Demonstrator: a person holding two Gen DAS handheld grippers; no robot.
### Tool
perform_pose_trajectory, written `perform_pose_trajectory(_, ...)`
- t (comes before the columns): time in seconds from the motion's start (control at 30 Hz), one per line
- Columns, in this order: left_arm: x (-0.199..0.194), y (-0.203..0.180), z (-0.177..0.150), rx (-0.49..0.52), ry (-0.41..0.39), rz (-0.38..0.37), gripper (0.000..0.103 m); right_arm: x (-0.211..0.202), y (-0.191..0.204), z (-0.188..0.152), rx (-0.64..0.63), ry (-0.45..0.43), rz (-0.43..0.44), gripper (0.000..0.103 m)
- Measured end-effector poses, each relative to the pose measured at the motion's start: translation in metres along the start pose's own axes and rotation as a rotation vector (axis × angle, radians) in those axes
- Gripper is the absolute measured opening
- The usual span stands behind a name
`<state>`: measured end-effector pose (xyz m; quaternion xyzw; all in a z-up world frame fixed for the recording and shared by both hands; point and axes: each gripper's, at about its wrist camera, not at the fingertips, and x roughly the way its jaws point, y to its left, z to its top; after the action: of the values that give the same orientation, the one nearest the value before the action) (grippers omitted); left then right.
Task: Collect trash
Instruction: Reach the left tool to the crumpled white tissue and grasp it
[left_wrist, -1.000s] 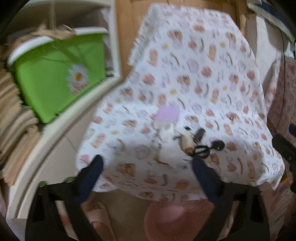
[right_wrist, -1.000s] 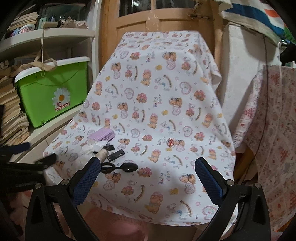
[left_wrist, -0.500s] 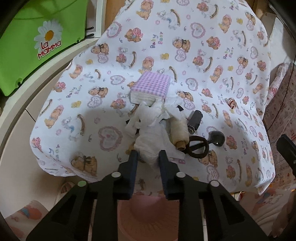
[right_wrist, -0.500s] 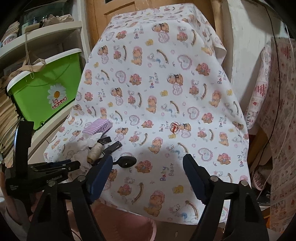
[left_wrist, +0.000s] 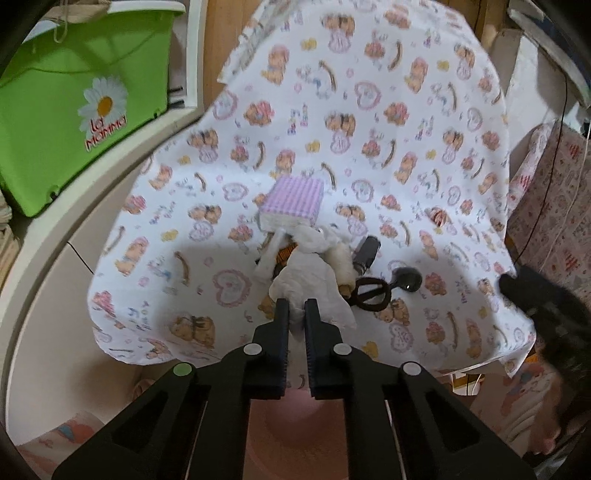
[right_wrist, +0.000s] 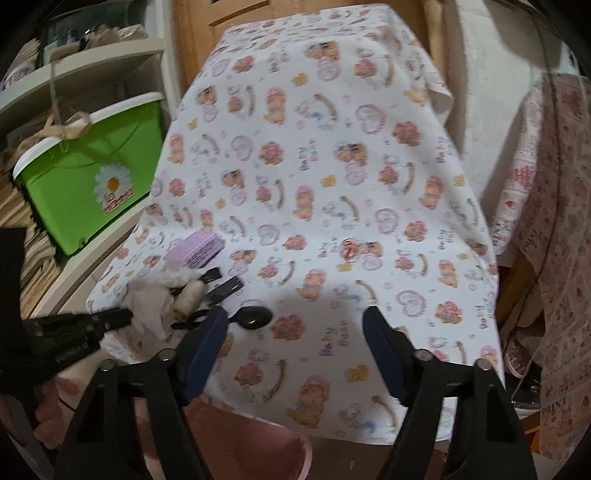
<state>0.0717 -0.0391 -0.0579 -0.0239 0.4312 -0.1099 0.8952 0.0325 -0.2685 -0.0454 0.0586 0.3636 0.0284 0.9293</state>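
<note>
A crumpled white tissue (left_wrist: 314, 280) lies at the near edge of a cloth-covered table (left_wrist: 369, 122), in the middle of a small heap of objects. The left gripper (left_wrist: 296, 310) has its two black jaws drawn together on the near fold of this tissue, which shows between them. In the right wrist view the same gripper (right_wrist: 125, 314) enters from the left, its tip against the tissue (right_wrist: 147, 299).

Touching the tissue on its right is a spool of cream thread (left_wrist: 341, 269); just beyond the spool lie black scissors (left_wrist: 373, 291), a dark cylinder (left_wrist: 365, 251) and a round black object (left_wrist: 408, 278). Behind the tissue sits a lilac checked pad (left_wrist: 293, 201). Well to the right of the tissue, a small red-and-white scrap (right_wrist: 347, 248) rests on the cloth.

The right gripper (right_wrist: 295, 332) hovers over the table's near edge, to the right of the tissue; its blue-padded jaws stand apart and are closing, with only the printed cloth seen between them.

Left of the table, a green bin (left_wrist: 74, 103) with a daisy label stands on a white shelf (left_wrist: 74, 229). Below the table's near edge a pink basket (left_wrist: 295, 424) shows.
</note>
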Motion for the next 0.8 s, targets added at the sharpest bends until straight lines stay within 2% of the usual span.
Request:
perform_pose_trajectory(0.2,-0.008,0.014,0.005,-0.029,-0.042,0.034,0.007,0.027,0.037,-0.005,-0.049,0.067,0.107,0.053)
perform_pose_trajectory(0.23,-0.008,0.016,0.006,-0.034,-0.041,0.040,0.007,0.032,0.042,-0.006,-0.049,0.076,0.119,0.048)
perform_pose_trajectory(0.33,-0.008,0.021,0.004,-0.042,-0.044,0.069,0.007,0.053,0.050,-0.006,-0.009,0.127,0.166,0.043)
perform_pose_trajectory(0.5,-0.012,0.026,-0.001,-0.034,-0.059,0.127,0.008,0.078,0.054,-0.008,0.026,0.177,0.161,0.036)
perform_pose_trajectory(0.57,-0.013,0.031,-0.001,-0.042,-0.059,0.114,0.008,0.084,0.057,-0.009,0.017,0.189,0.154,0.034)
perform_pose_trajectory(0.7,-0.016,0.035,-0.002,-0.058,-0.055,0.091,0.008,0.093,0.064,-0.011,-0.007,0.215,0.159,0.020)
perform_pose_trajectory(0.8,-0.019,0.034,-0.003,-0.053,-0.060,0.091,0.008,0.095,0.070,-0.012,-0.036,0.203,0.159,0.015)
